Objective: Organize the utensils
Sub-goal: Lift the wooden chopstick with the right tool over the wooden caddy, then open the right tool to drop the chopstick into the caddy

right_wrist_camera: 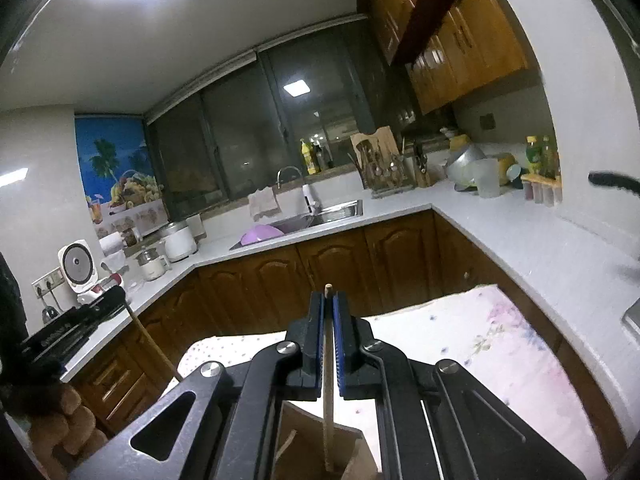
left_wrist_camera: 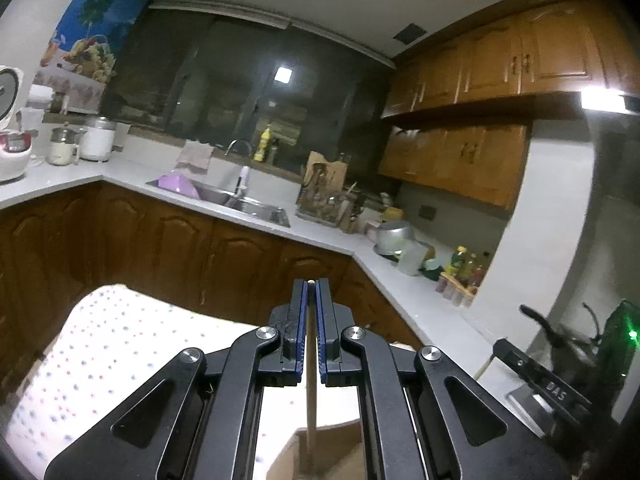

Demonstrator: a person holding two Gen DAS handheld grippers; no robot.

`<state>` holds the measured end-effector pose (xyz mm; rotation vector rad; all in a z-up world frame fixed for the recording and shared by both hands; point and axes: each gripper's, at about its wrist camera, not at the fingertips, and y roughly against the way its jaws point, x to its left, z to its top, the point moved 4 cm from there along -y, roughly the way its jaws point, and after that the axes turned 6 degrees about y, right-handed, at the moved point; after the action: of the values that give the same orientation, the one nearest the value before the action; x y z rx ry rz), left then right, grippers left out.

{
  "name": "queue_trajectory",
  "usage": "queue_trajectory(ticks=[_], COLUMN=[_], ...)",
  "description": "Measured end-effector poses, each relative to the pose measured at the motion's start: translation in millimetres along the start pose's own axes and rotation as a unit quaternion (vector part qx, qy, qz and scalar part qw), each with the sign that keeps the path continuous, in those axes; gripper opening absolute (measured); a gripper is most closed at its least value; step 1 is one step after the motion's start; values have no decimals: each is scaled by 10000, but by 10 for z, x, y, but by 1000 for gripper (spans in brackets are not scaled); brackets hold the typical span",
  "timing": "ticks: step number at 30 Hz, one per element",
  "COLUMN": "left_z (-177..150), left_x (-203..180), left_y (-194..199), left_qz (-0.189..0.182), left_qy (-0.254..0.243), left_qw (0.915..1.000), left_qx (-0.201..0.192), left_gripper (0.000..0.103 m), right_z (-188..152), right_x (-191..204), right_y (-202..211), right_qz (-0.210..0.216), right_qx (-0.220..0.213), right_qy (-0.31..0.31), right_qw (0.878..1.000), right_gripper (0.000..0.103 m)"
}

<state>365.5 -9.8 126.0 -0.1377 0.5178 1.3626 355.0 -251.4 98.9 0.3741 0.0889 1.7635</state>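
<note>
My left gripper [left_wrist_camera: 310,286] is shut on a thin wooden chopstick [left_wrist_camera: 311,380]. The stick's tip pokes out between the pads, and its shaft runs down toward an open cardboard box [left_wrist_camera: 344,436]. My right gripper [right_wrist_camera: 328,300] is likewise shut on a second wooden chopstick [right_wrist_camera: 328,408], which hangs down into the same box [right_wrist_camera: 352,440]. Both tools hover over a table with a dotted cloth [left_wrist_camera: 100,344] [right_wrist_camera: 480,344]. The left tool's black body [right_wrist_camera: 68,332] shows at the left edge of the right wrist view, with its stick [right_wrist_camera: 154,346] slanting below it.
An L-shaped white counter [right_wrist_camera: 520,240] with brown cabinets rings the room. It holds a sink [left_wrist_camera: 256,206] with a purple bowl [left_wrist_camera: 176,182], a utensil rack [left_wrist_camera: 324,200], pots, bottles and rice cookers [left_wrist_camera: 12,148]. A brown fuzzy sleeve [right_wrist_camera: 64,432] is at lower left.
</note>
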Motion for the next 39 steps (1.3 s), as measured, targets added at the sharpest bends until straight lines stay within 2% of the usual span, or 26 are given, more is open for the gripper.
queue_trajectory(ticks=[9,15,25,29,30,31,32,33,34,36,38,39], left_z=[-429,-586,-604,-605,-604,-603,-601,-591,-583,-568,-557,-552], left_x=[167,148,166,156,157,163,176,191,200,219,250,262], left_y=[-295,-380,-394,-393,-388,-386,-373,-354,-328,-269,-191,-154], left_qz=[120,110,149,152,162,189,213,231,246,232,257,266], left_qy=[55,-92,-177,-187,-188,-186,-159,-129,-110,-64,-4,13], left_qw=[9996,9986,9977,9972,9971,9967,9966,9967,9969,9971,9970,9969], left_qx=[264,504,630,704,725,761,783,763,733,724,736,734], left_gripper=[4,4,5,5,7,15,28,33,36,40,50,58], right_z=[-338,-386,-385,-418,-428,-431,-432,-428,-426,-417,-407,-406], right_x=[-162,-207,-173,-168,-171,-164,-163,-175,-182,-191,-200,-204], right_y=[-174,-191,-224,-248,-252,-247,-233,-221,-192,-150,-97,-69], right_qz=[-102,-81,-54,20,38,71,84,89,112,144,200,253], right_qx=[119,193,295,385,409,435,438,431,413,385,367,377], right_qy=[-263,-341,-355,-390,-396,-399,-410,-427,-462,-512,-553,-578], right_qw=[9995,9992,9989,9985,9984,9982,9982,9981,9980,9978,9976,9973], right_gripper=[5,5,5,10,11,12,14,22,35,48,49,56])
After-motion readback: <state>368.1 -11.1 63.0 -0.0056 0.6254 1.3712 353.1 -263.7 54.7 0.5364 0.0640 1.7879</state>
